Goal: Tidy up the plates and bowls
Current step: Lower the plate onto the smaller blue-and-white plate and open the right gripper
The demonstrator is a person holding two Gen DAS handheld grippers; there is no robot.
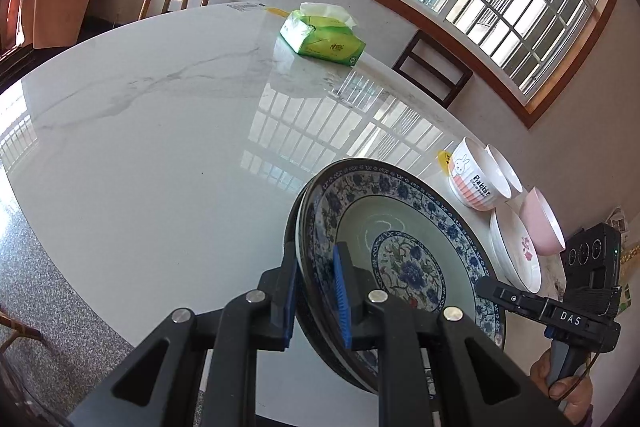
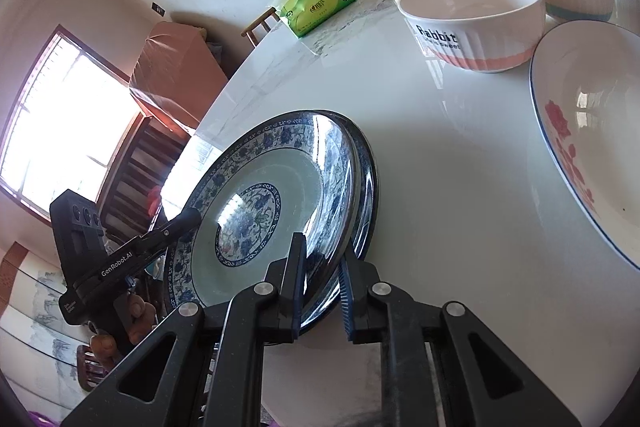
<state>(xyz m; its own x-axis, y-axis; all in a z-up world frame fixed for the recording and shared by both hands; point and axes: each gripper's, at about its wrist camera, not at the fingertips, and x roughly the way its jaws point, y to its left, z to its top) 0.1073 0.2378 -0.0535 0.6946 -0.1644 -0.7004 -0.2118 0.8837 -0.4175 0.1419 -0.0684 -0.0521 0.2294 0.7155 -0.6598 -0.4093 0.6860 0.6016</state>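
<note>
I'm gripping with both grippers at once, each on the rim of the stacked blue-and-white plates (image 1: 400, 247), which are sitting tilted over the near edge of the glossy white marble-look table (image 1: 160, 147). My left gripper (image 1: 316, 297) is pinching the left rim, one ribbed blue pad (image 1: 342, 297) on the patterned face and the other finger behind the underside, narrow and clamped on porcelain. My right gripper (image 2: 322, 285) is doing the same on the opposite rim in the right wrist view, jaws narrow with the plate edge between them. The plates are round, shiny, with a floral border and a floral centre medallion (image 2: 248, 223); two rims are showing, nested. To the right of the stack, a white ribbed bowl (image 1: 472, 175) printed "Rabbit" with a pink band is standing upright, another white bowl (image 1: 506, 169) is touching just behind it, then a shallow white dish (image 1: 516, 251) with a pink flower and a smooth pink bowl (image 1: 542, 223) resting on its far side. Far across the table, a green soft-pack of tissues (image 1: 322, 35) is lying flat.
</note>
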